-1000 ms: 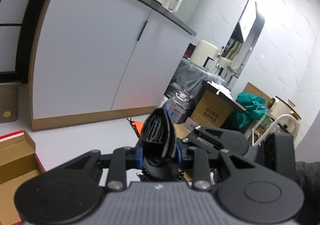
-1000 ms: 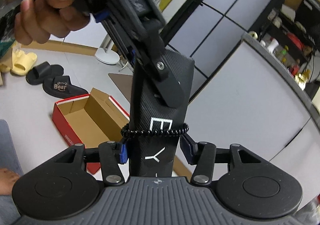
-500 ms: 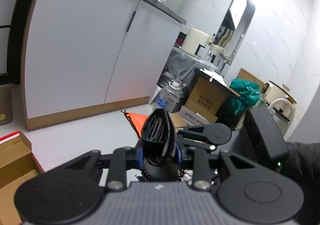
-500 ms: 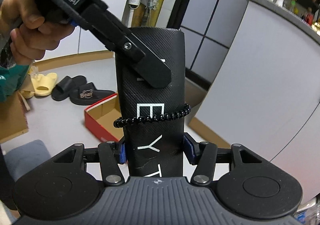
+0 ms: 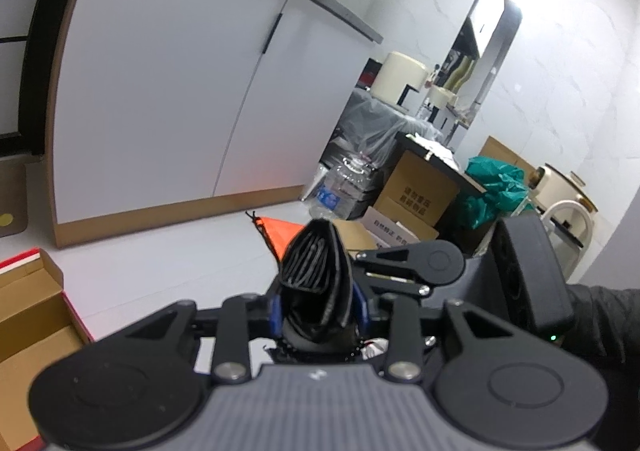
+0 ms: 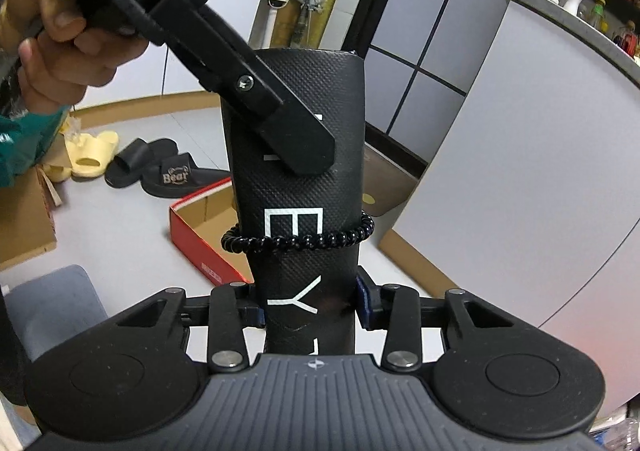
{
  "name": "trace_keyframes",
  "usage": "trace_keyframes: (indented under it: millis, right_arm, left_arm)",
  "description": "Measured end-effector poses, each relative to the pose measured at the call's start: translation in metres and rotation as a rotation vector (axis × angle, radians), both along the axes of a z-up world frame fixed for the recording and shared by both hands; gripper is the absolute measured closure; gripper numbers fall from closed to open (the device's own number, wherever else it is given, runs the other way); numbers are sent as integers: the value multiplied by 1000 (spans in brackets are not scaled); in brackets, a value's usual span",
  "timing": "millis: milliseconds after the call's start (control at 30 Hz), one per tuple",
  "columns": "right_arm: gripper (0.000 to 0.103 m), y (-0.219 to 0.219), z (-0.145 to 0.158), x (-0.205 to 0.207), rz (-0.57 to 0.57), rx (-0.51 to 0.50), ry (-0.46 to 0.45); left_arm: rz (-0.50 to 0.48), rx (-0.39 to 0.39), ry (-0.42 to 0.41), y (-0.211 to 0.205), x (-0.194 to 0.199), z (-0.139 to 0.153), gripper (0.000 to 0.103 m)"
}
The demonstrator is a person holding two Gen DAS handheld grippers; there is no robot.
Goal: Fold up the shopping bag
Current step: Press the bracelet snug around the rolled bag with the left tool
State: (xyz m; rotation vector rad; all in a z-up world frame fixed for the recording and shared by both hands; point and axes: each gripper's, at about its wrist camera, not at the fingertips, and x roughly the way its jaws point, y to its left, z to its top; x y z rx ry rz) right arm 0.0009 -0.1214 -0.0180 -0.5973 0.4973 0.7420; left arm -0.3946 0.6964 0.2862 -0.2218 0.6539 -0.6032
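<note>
The black textured shopping bag, folded into a narrow bundle with white letters, is held up in the air. A black coiled band circles its middle. My right gripper is shut on the bundle's lower end. My left gripper comes in from the upper left and pinches the bundle near its top. In the left wrist view the bundle's folded end sits between my left gripper, which is shut on it. The right gripper body shows behind.
A red shoebox and black slippers lie on the floor below. White cabinets stand behind. Cardboard boxes, a water bottle and a green bag crowd the right side.
The right wrist view has swung so the bundle stands more upright. The left gripper has shifted down onto the bundle's upper part. Both grips have held.
</note>
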Motion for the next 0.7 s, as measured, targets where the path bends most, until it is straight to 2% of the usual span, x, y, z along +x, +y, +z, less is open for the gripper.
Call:
trace_keyframes:
  millis: [167, 400, 467, 700]
  right_arm:
    - [62, 1, -4, -1, -3, -30, -13]
    - [61, -1, -6, 1, -38, -44, -25]
    - [61, -2, -6, 2, -43, -39, -27]
    - [63, -5, -6, 1, -41, -32, -34]
  left_arm:
    - [13, 14, 12, 1, 1, 0, 58]
    - [20, 9, 19, 2, 4, -1, 56]
    - [28, 10, 23, 3, 5, -2, 50]
    - [30, -6, 28, 5, 9, -4, 49]
